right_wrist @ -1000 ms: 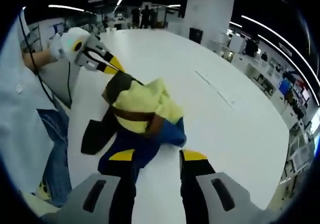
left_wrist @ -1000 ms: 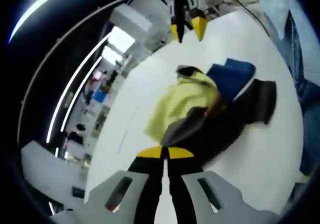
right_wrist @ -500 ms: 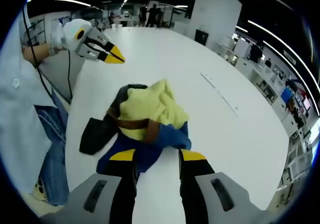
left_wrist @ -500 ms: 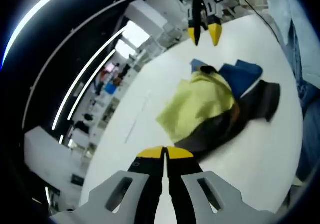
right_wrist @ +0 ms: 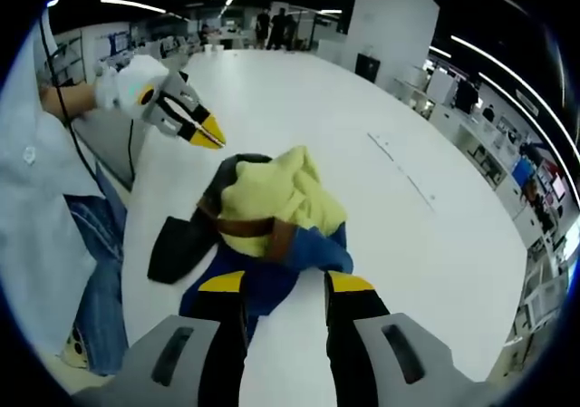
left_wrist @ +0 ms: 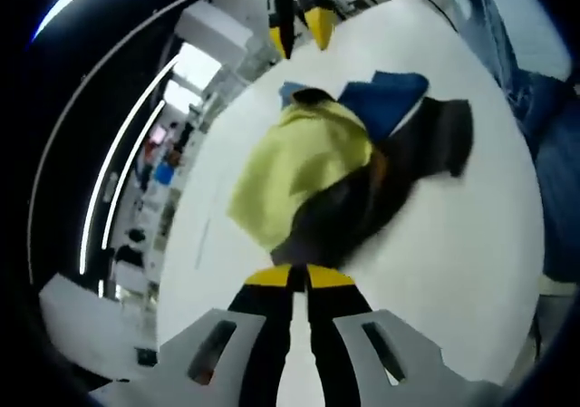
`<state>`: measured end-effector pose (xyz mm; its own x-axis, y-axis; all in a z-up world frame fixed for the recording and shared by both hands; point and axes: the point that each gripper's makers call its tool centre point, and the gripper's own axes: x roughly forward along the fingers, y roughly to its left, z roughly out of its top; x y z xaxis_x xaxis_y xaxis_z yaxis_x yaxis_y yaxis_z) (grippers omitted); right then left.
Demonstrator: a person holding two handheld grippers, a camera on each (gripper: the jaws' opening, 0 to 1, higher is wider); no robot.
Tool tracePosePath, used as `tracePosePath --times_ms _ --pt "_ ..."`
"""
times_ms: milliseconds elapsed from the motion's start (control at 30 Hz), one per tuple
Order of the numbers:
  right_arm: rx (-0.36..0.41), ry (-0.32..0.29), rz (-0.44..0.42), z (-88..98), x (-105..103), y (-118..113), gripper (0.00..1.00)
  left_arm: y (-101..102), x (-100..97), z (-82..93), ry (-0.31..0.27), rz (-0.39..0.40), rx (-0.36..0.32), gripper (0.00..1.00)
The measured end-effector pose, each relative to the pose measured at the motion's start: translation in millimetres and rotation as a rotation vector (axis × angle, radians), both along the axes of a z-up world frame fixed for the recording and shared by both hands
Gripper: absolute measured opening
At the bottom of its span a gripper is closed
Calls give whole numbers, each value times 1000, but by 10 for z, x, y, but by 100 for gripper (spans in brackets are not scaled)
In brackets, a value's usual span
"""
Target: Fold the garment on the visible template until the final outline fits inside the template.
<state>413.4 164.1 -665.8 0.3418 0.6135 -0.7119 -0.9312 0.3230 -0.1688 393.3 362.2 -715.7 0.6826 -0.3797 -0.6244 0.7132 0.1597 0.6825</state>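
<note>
Right gripper view: garment (right_wrist: 267,221) bunched on desk (right_wrist: 426,244). Left gripper (right_wrist: 210,133) clenched, empty; right gripper (right_wrist: 285,285) released. An outer edge should be gripped and spread flat first.

The garment (right_wrist: 263,226) is soft matt cloth, crumpled in a heap with yellow, blue, black and brown panels, the yellow part (left_wrist: 294,167) looking slightly fleecy and the black part (left_wrist: 426,140) smoother. It lies on a table (right_wrist: 417,244) with a smooth white top of faint satin sheen, no grain or texture showing. Each gripper, right (right_wrist: 285,285) and left (left_wrist: 299,278), has pale grey matt plastic bodies with black jaws and glossy yellow tips, and the person's jeans (right_wrist: 95,280) are coarse blue denim below a smooth pale shirt (right_wrist: 36,180).
</note>
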Motion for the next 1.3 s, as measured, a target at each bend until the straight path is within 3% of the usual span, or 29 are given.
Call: tracePosePath --times_ms 167,267,333,567,867,1000,1300 --pt "8 -4 -17 14 13 -29 33 -35 17 -61 9 -23 14 10" --pt "10 2 -22 8 9 -45 33 -59 38 -60 -9 -44 29 12" --pt "11 7 -25 -2 3 -50 33 -89 46 -83 -36 -100 86 13" --pt "27 16 -31 6 -13 -52 33 -166 64 -120 -70 -146 90 14" --pt "22 24 -37 -28 -18 -67 33 -273 62 -93 -84 -171 77 2" --pt "25 26 -35 -30 -25 -55 33 -298 74 -60 -91 -176 79 0" --pt "17 18 -35 -37 5 -72 32 -225 84 191 -105 -90 5 0"
